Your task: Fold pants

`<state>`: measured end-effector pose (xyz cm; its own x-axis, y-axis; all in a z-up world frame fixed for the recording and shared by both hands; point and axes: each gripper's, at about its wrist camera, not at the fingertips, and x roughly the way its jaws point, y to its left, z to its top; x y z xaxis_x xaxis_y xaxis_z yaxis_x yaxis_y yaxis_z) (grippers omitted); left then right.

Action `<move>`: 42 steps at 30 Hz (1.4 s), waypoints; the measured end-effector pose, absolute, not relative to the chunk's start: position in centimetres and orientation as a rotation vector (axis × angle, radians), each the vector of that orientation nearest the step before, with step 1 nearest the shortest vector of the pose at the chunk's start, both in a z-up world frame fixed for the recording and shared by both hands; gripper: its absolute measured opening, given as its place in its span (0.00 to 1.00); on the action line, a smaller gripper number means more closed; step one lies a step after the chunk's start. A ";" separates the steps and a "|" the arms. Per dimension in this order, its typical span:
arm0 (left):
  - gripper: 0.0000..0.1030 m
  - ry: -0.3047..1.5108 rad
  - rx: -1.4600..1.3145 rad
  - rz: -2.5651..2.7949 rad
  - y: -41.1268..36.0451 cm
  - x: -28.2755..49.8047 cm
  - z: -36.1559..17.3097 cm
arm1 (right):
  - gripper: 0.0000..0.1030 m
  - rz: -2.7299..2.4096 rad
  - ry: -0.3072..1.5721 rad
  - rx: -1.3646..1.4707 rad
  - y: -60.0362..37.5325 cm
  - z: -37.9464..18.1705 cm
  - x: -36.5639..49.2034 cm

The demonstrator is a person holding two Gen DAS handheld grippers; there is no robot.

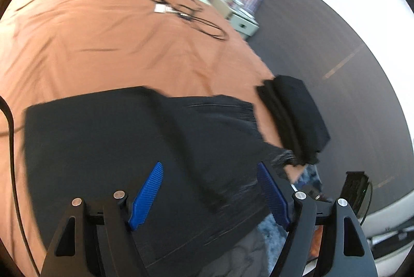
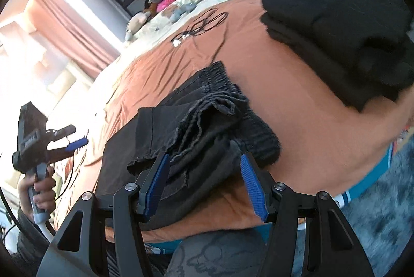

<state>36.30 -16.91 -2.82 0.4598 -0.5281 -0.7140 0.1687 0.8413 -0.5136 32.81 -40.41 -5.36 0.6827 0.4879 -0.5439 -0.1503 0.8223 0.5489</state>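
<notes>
Lying across a rust-orange bedspread (image 1: 103, 38), dark grey elastic-waist pants (image 2: 207, 126) sit partly folded, the bunched waistband nearest the right gripper (image 2: 205, 174). Its blue-padded jaws stand half apart around the fabric edge – whether they pinch it, I cannot tell. The left gripper (image 1: 209, 195) hovers over the pants, jaws wide, holding nothing. A stack of folded black clothes (image 2: 344, 33) rests nearby. Smooth the layers flat – then fold.

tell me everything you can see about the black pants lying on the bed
The black pants lie on the orange bedspread near the bed's edge, partly folded. The fabric looks like soft, faded cotton. A gathered elastic waistband points toward the far side, and a layer is folded back over the middle, leaving rumpled ridges. The right tool's pads flank the near edge; whether they touch it is unclear. A separate stack of folded dark clothes sits apart.
</notes>
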 end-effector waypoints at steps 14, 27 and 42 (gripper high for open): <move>0.75 1.024 -0.431 -0.215 -6.5 28.8 -6.3 | 0.54 0.392 0.815 0.485 -39.7 -5.1 37.4; 0.81 1.140 -0.276 -0.183 -5.5 22.4 -11.3 | 0.54 0.323 0.815 0.422 -38.8 -3.9 37.2; 0.81 1.184 -0.086 -0.048 -6.2 22.9 -15.2 | 0.54 0.304 0.839 0.388 -39.0 -4.0 37.1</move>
